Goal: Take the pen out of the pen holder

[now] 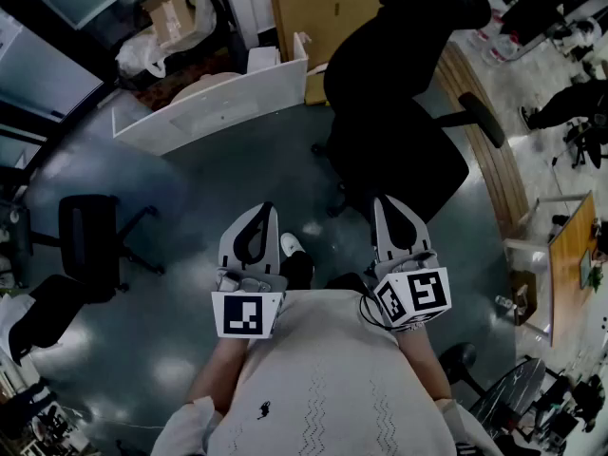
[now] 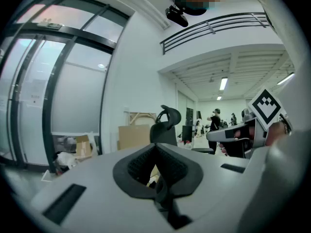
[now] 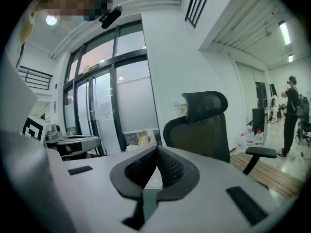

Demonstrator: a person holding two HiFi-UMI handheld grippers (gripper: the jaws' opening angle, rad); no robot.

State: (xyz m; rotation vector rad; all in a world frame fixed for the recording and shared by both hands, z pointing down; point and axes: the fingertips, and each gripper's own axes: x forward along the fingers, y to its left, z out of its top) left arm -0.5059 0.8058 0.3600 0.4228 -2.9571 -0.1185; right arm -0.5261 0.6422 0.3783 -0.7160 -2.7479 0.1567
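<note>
Progress on the task is nothing so far, as I judge it. The left claw (image 1: 264,209) and the right claw (image 1: 378,202) are both held close before the person's body, side by side and near each other. In the left gripper view the two dark pads of the left claw (image 2: 156,147) meet at the tips and nothing is between them; it is closed and empty. The right claw (image 3: 156,149) shows the same in the right gripper view, closed with nothing held.

Neither the pen nor the pen holder shows in any view, and no tabletop either. Ahead of both claws stands only a black office chair (image 1: 399,112), and below them is the grey floor (image 1: 190,283). All steps are left: finding the holder, reaching it, opening a claw, gripping the pen and lifting it out.
</note>
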